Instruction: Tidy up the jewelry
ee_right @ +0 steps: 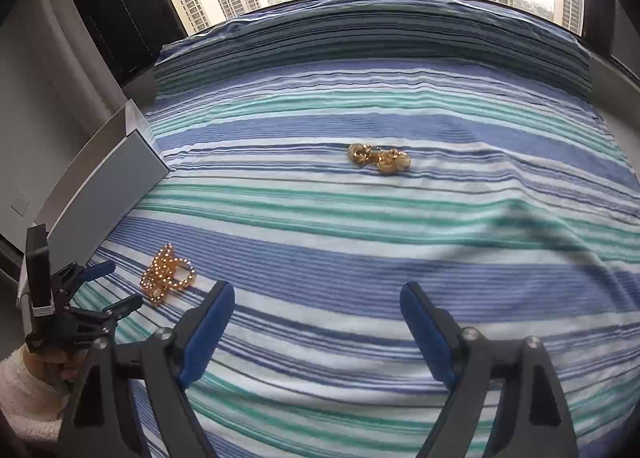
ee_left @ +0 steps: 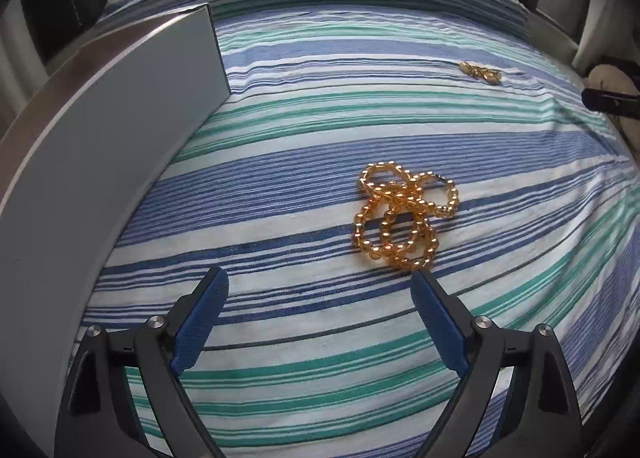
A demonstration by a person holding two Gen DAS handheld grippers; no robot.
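An amber bead necklace (ee_left: 404,216) lies in a loose tangle on the striped bed sheet (ee_left: 304,126). My left gripper (ee_left: 320,278) hovers just short of it, open, with nothing between its blue pads. A smaller gold chain piece (ee_left: 481,72) rests farther off to the right. In the right wrist view that gold piece (ee_right: 379,158) lies ahead on the sheet (ee_right: 360,226), and my right gripper (ee_right: 317,292) stands open and empty well short of it. The bead necklace (ee_right: 168,274) shows at the left there, beside the left gripper (ee_right: 108,286).
A grey box with its lid raised (ee_left: 120,106) stands at the left on the bed, seen also as the grey box (ee_right: 108,182) in the right wrist view. A fleecy white sleeve (ee_right: 28,394) is at the lower left. Windows and dark frames lie beyond the bed's far edge.
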